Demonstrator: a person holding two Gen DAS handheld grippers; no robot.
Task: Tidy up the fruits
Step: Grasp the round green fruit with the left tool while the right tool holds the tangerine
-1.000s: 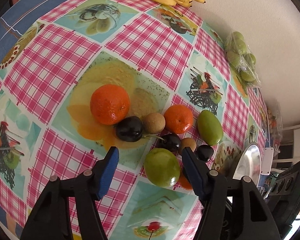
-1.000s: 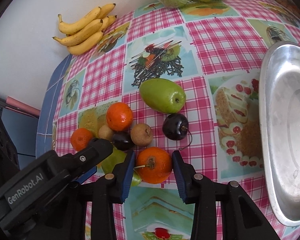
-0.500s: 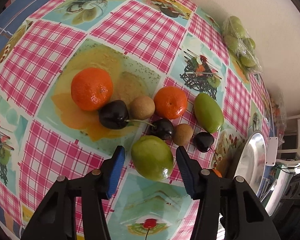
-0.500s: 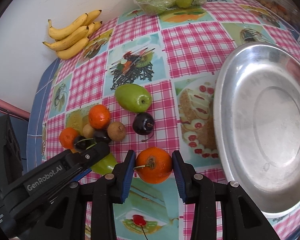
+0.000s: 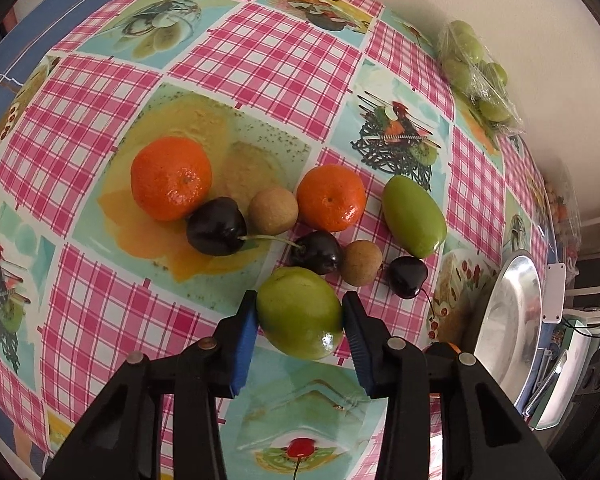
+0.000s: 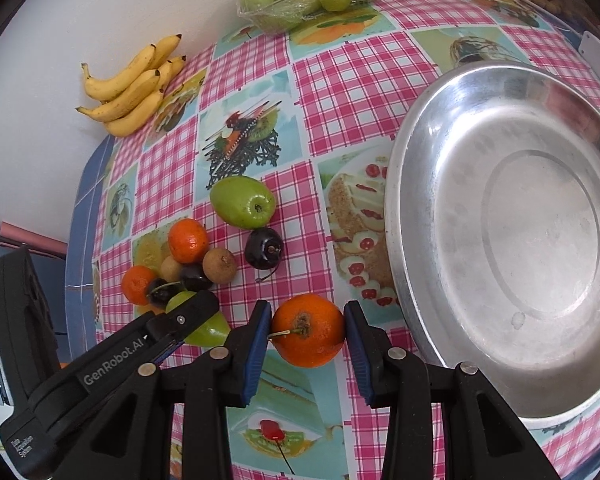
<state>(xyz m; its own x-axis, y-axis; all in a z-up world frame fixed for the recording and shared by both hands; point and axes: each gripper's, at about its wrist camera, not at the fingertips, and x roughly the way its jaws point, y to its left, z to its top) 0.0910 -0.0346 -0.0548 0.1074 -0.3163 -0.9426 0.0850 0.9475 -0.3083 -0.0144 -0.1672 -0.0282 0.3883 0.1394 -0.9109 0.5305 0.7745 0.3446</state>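
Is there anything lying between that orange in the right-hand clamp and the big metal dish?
Nothing visible does. The orange sits between the right gripper's fingers, and only bare tablecloth separates it from the metal dish's near rim.

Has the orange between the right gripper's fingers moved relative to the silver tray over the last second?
Yes. The orange, held in the right gripper, has been carried away from the fruit cluster toward the silver tray; the dark cherry now lies farther from it.

fruit cluster (image 6: 204, 256) sits left of the metal tray (image 6: 500, 408); bananas (image 6: 136, 84) lie behind it.
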